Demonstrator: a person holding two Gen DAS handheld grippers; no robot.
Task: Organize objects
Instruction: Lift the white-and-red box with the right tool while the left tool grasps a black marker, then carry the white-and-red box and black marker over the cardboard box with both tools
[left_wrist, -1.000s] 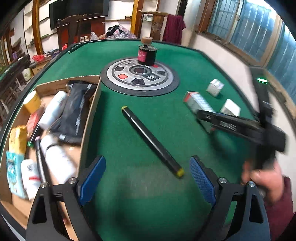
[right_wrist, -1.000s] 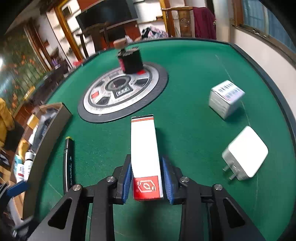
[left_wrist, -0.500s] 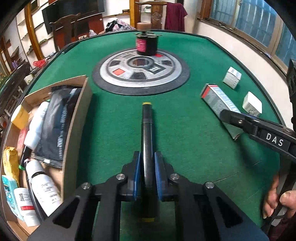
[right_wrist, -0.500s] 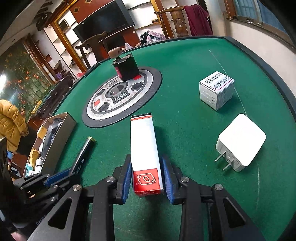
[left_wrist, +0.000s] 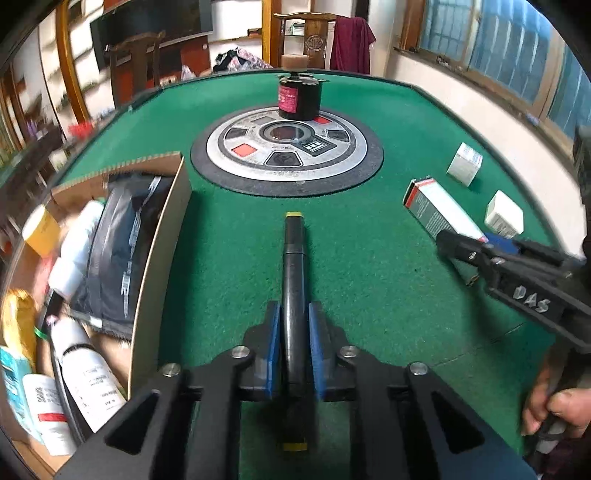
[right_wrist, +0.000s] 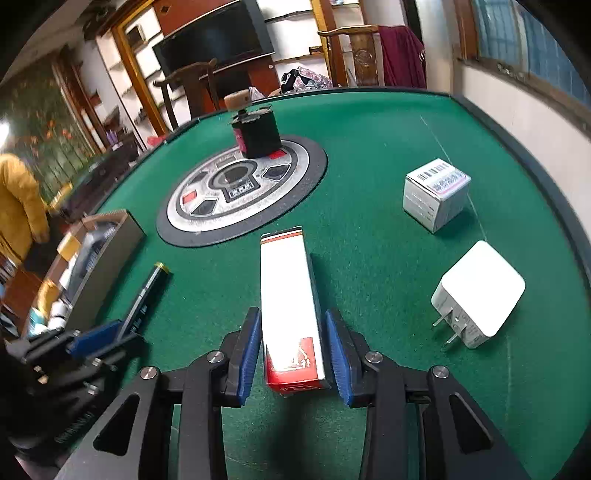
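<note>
Lifted slightly, the left gripper (left_wrist: 293, 347) stays clamped on the black marker (left_wrist: 293, 273); the right gripper (right_wrist: 293, 354) brackets the red-and-white carton (right_wrist: 290, 295) (contact unclear). Carry the marker level over the cardboard box (left_wrist: 162, 236).

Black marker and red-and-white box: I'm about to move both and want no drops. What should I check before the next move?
1. Grip of left gripper on black marker: ok, shut on it.
2. Pads of right gripper against both sides of red-and-white box: ok.
3. Free room in cardboard box: cannot tell; bottles and a dark pouch crowd it.
4. Grippers apart from each other: ok.
5. White charger and small white box clear of right gripper: ok, both lie apart to its right.
</note>
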